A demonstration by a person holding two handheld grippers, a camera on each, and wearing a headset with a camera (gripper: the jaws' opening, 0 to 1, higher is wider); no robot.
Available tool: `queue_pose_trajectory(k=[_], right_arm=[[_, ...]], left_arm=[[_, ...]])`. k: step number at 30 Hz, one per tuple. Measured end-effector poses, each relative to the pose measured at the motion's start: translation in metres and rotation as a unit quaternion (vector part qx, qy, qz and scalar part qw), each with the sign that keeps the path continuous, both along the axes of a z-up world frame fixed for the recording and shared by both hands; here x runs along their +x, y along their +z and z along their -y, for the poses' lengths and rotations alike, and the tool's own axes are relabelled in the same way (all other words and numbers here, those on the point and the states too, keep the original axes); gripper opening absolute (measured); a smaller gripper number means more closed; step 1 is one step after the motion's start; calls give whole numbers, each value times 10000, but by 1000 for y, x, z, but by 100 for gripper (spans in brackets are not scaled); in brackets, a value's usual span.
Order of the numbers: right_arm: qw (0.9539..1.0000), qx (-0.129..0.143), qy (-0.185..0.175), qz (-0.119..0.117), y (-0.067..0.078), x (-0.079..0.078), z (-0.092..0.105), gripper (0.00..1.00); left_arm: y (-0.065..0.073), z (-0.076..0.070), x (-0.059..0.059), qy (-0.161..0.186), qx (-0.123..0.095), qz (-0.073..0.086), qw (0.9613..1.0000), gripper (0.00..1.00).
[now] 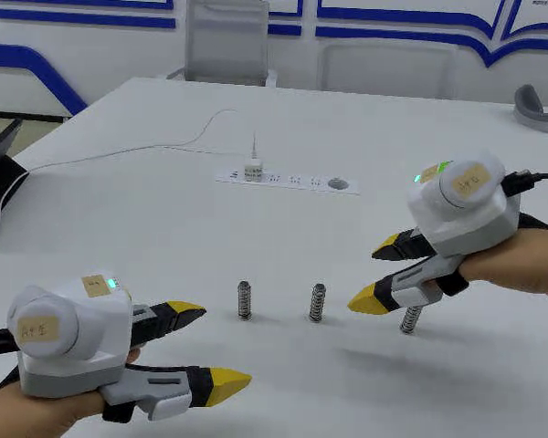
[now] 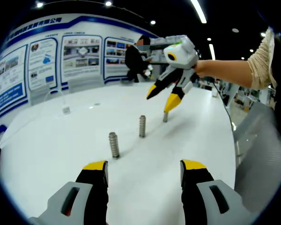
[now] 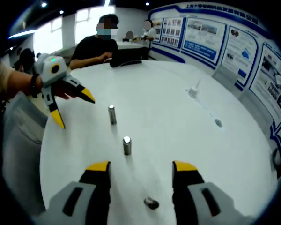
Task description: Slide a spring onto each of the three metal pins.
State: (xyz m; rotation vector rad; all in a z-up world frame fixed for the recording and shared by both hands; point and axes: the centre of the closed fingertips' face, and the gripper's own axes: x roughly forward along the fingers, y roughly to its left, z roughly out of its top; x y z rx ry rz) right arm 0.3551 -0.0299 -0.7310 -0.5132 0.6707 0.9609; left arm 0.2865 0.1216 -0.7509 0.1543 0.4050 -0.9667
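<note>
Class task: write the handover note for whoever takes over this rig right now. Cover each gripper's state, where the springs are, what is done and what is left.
Left gripper: open, empty, low at the near left, apart from the row.
Right gripper: open, empty, hovering just above the right spring.
Things: three springs stand in a row on the white table, with the left spring and middle spring upright.
Done: each spring seems to sit over a pin, though the coils hide the pins. The right spring leans slightly in the head view.
Left: probably only checking that it is seated.
</note>
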Motion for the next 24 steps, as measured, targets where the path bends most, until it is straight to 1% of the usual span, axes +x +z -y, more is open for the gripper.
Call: queue_pose_trajectory(k=[7, 15, 24], right_arm=[[9996, 175, -201, 74, 3, -8, 16, 59], [9984, 362, -416, 147, 3, -22, 32, 61], [9964, 538, -616, 207, -2, -39, 44, 64]], left_arm=[[0, -1, 1, 13, 2, 0, 10000, 64], [0, -1, 2, 17, 4, -15, 10000, 65], [1, -2, 3, 46, -14, -25, 10000, 66]])
